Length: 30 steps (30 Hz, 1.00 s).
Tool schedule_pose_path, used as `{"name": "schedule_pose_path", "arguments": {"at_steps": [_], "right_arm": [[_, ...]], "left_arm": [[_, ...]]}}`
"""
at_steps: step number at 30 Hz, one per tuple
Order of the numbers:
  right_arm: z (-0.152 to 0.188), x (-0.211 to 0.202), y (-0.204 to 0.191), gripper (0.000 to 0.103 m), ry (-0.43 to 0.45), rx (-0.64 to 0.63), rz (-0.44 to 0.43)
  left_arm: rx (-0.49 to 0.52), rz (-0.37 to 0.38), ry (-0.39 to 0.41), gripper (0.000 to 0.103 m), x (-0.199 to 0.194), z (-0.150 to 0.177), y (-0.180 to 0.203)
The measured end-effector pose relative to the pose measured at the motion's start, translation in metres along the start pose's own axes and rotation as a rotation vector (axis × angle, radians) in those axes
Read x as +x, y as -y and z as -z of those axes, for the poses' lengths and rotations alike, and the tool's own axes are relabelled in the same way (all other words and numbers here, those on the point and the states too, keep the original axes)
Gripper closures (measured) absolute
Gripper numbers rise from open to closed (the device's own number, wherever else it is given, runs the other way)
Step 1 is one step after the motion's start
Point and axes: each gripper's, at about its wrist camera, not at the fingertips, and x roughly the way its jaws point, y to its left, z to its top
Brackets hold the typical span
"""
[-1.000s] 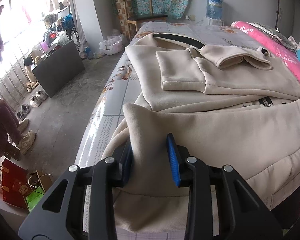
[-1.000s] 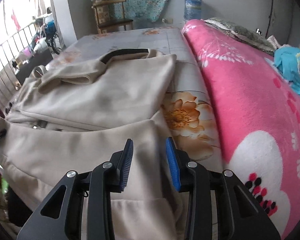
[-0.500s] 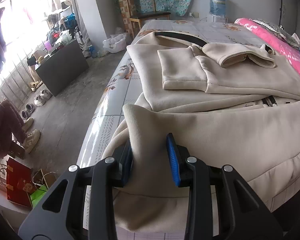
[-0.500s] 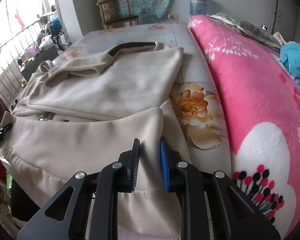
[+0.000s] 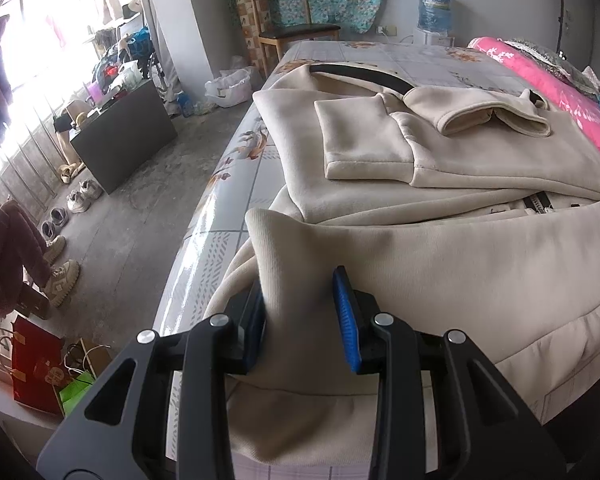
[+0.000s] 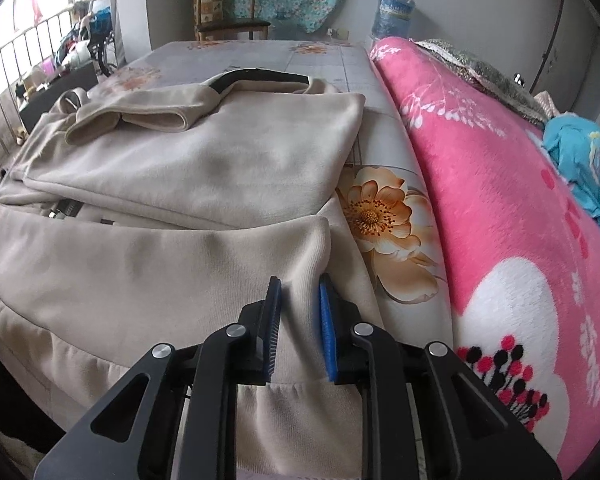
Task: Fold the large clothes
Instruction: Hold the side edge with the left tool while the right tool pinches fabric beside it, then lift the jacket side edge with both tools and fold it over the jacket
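While the left gripper (image 5: 300, 312) grasps the near left corner of the beige jacket (image 5: 460, 272) and the right gripper (image 6: 300, 320) clenches the near right corner, one corner could slip if they lift unevenly. Beyond both lies the folded upper part on the bed (image 5: 440, 60). Right of it the pink blanket (image 6: 500, 200) limits room; the left edge drops off.

Left gripper (image 5: 300, 312), black frame with blue ribbed pads, angles steeply downward, its jaws partly apart and clamped on a thick bunched fold of beige fleece garment (image 5: 440, 280). Right gripper (image 6: 299, 320), same build, also pitches down, jaws narrower and pinching a thinner ridge of that cloth at its other corner.
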Motion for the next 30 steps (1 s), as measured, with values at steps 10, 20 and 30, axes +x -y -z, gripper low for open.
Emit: {"name": "schedule_pose_path", "arguments": {"at_steps": [10, 20, 30], "right_arm": [[0.000, -0.005, -0.015, 0.094, 0.009, -0.064, 0.104], [0.003, -0.033, -0.024, 0.097, 0.075, -0.065, 0.160], [0.020, -0.092, -0.028, 0.097, 0.217, -0.040, 0.194]], "left_arm": [[-0.003, 0.008, 0.005, 0.072, -0.001, 0.000, 0.000], [0.003, 0.020, 0.042, 0.090, -0.005, 0.003, -0.005], [-0.014, 0.053, 0.211, 0.098, -0.070, 0.020, -0.014]]}}
